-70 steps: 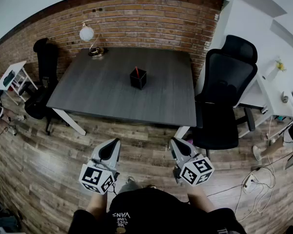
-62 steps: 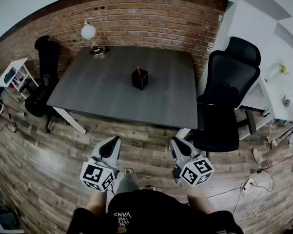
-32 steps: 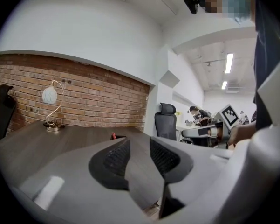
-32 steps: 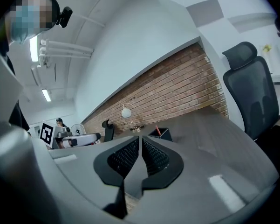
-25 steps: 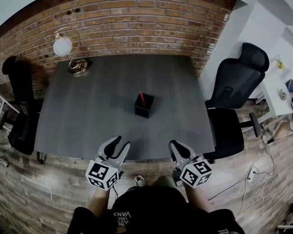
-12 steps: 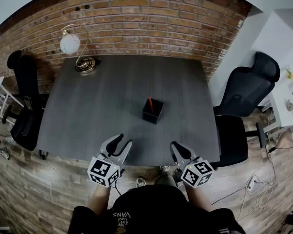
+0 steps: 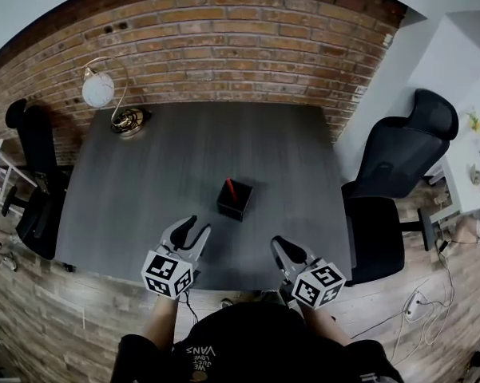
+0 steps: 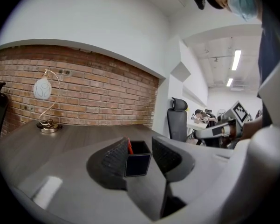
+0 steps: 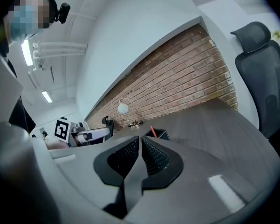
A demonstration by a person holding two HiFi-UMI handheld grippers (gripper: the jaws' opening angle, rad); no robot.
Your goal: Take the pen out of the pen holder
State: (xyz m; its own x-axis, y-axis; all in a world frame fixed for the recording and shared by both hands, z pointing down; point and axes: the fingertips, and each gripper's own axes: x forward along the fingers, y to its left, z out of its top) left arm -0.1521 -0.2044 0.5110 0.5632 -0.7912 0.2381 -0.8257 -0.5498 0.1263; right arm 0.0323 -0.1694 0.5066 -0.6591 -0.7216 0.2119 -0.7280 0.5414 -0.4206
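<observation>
Hovering before pen holder point(image 7: 234, 200): left hand-held gripper point(image 7: 196, 227) jaws just widening, empty; right hand-held gripper point(image 7: 279, 244) seemingly closed.

— Spot any lettering?
— Just on the black shirt point(image 7: 255, 335), head view: "VANS" in white, upside down, near the bottom edge. Smaller lines beneath, too blurred to read.
— Anything on the cubes?
— Only black-and-white square code patterns, on left cube point(image 7: 168, 273) and right cube point(image 7: 318, 284).
</observation>
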